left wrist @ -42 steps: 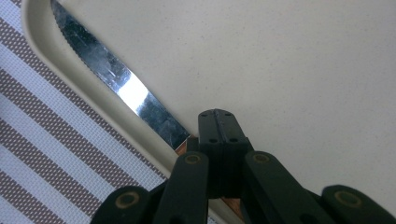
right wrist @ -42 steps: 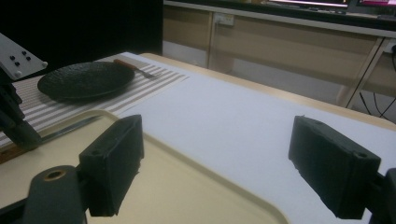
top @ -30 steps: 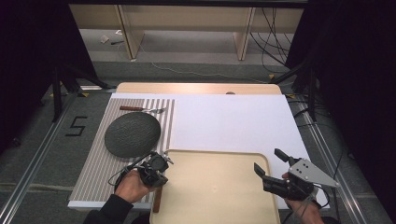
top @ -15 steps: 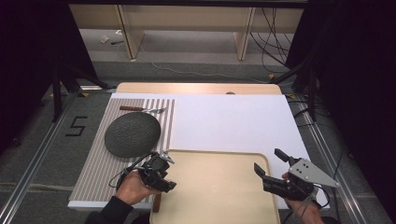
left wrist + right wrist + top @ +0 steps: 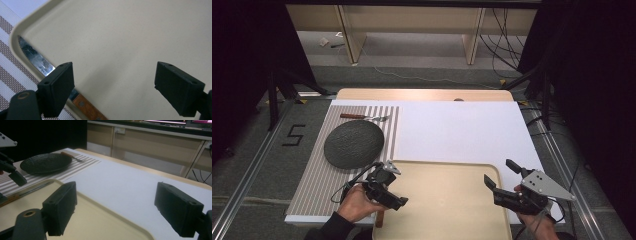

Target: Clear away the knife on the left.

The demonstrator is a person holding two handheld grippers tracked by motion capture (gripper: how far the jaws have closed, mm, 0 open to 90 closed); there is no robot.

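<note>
- Your left tool (image 5: 384,192) sits in the lower left of the high view, over the left edge of the beige tray (image 5: 447,172), with its jaws apart and nothing between them.
- In the left gripper view the left tool (image 5: 115,87) looks down on the tray (image 5: 130,37); the knife (image 5: 50,72) lies in the lower left of that frame, just inside the tray's rim.
- The knife's blade points toward the upper left of that frame, and its wooden handle runs toward the bottom edge, passing behind the left jaw.
- The jaws do not touch the knife as far as that view shows.
- In the high view only the end of the knife (image 5: 380,220) peeks out below your left hand (image 5: 357,202), at the tray's left rim.
- Your right tool (image 5: 502,182) is in the lower right of the high view, over the tray's right edge, jaws wide apart and empty.
- In the right gripper view the right tool (image 5: 116,207) looks across the tray (image 5: 95,220) and the white table (image 5: 130,182).
- The dark plate (image 5: 354,143) rests on the striped mat (image 5: 319,175) at centre left of the high view, well apart from both tools.
- A fork (image 5: 364,117) lies on the mat just beyond the plate.
</note>
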